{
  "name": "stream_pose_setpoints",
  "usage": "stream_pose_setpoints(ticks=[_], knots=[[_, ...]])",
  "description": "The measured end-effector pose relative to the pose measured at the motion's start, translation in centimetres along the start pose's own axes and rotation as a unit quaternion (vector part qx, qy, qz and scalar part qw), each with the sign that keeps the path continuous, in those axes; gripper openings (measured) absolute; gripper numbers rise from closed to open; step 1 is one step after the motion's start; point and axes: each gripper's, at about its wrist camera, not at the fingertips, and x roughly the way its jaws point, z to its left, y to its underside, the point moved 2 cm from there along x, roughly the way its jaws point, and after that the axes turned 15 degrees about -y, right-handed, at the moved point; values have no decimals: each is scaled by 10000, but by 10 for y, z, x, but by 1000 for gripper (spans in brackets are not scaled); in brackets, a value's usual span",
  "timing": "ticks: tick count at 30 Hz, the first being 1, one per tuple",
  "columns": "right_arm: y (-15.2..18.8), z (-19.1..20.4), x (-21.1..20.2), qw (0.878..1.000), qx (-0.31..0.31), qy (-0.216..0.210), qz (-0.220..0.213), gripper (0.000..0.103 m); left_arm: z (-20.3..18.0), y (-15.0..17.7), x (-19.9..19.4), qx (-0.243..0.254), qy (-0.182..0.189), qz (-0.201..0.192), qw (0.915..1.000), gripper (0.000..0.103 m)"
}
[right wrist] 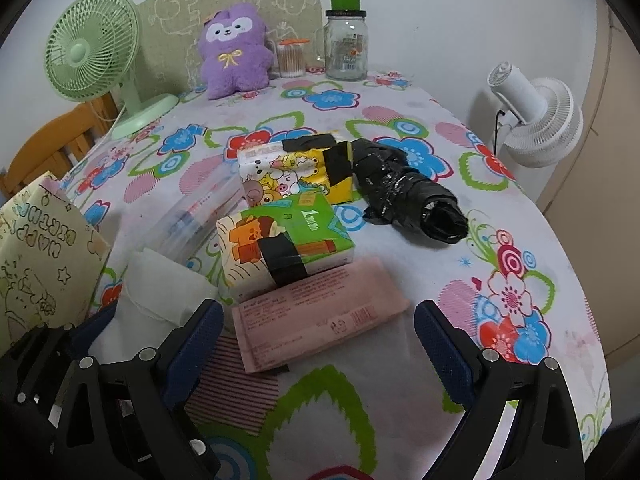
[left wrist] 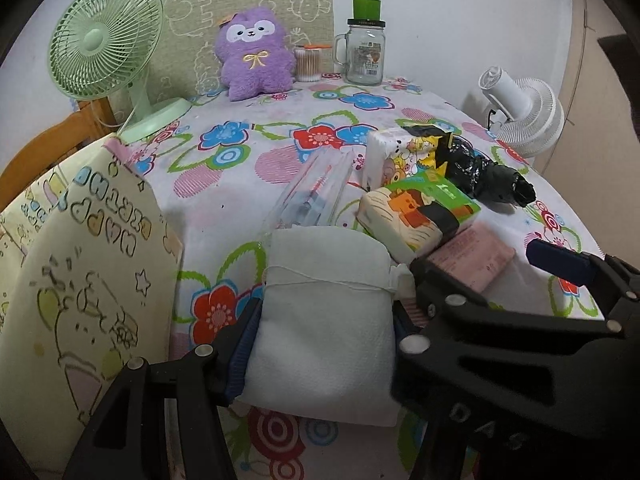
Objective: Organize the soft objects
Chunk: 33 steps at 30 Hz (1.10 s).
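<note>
My left gripper point(left wrist: 324, 320) is shut on a white soft pouch point(left wrist: 324, 304) tied with a thin string, held just above the flowered tablecloth point(left wrist: 248, 168). The pouch point(right wrist: 160, 284) also shows at the lower left of the right wrist view. My right gripper point(right wrist: 320, 320) stands open, its blue pads on either side of a flat pink pack point(right wrist: 316, 312) lying on the cloth, not pressing it. A green tissue pack point(right wrist: 284, 232), a yellow cartoon tissue pack point(right wrist: 292, 172) and a black plastic-wrapped bundle point(right wrist: 408, 196) lie beyond. A purple plush point(right wrist: 234, 50) sits at the back.
A yellow paper gift bag point(left wrist: 80, 260) stands at the left edge beside the pouch. A clear plastic package point(right wrist: 200, 212) lies mid-table. A green fan point(left wrist: 100, 40), a glass jar point(left wrist: 364, 52), cotton swabs point(left wrist: 308, 64) and a white fan point(right wrist: 536, 116) ring the table.
</note>
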Motion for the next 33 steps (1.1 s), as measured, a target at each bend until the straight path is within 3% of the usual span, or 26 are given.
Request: stream_pose_setpoints(ticks=[16, 22, 27, 33], knots=[[-4, -2, 14, 9998, 174, 20, 45, 88, -2, -4, 4, 158, -9, -35, 9999, 64], [0, -5, 7, 9998, 184, 99, -11, 65, -5, -2, 2, 238, -100, -95, 9996, 64], [8, -7, -3, 9998, 182, 17, 20, 38, -7, 1, -2, 278, -73, -75, 9996, 64], [18, -10, -15, 9998, 159, 8, 93, 18, -12, 8, -10, 354, -83, -96, 9993, 64]])
